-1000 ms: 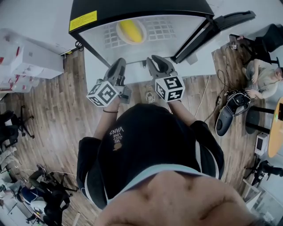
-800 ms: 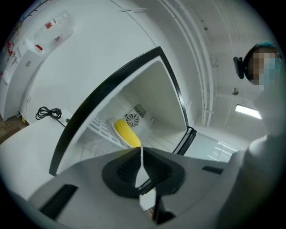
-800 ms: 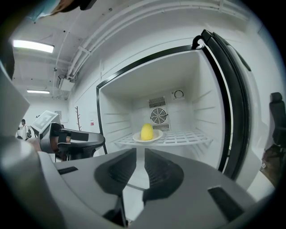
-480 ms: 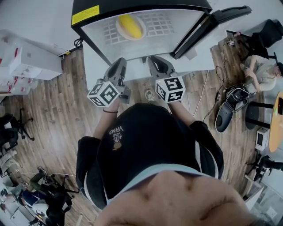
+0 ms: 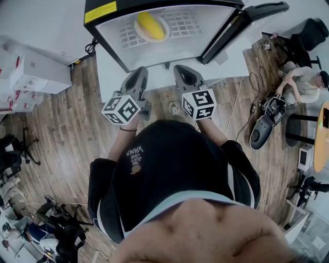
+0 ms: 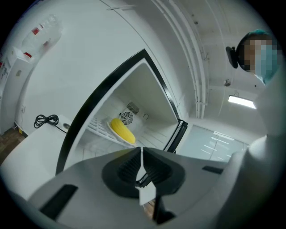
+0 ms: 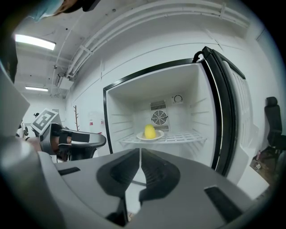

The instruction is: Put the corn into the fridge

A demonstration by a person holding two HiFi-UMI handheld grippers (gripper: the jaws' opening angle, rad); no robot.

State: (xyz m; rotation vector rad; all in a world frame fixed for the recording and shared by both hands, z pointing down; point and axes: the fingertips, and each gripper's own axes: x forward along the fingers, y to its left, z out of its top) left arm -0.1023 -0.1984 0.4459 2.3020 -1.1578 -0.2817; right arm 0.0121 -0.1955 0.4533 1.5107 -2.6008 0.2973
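Observation:
The yellow corn lies on a white plate on the wire shelf inside the open fridge; it also shows in the left gripper view and the right gripper view. Both grippers hang side by side in front of the fridge opening, well short of the shelf. My left gripper is shut and holds nothing. On my right gripper the jaws are closing, almost together, with nothing between them.
The fridge door stands open to the right. White boxes are stacked at the left. A seated person, cables and a dark device on the wood floor are at the right.
The right gripper's jaws have come together. Both grippers have drawn back a little from the fridge, which now sits higher in the head view. The corn stays on its plate.

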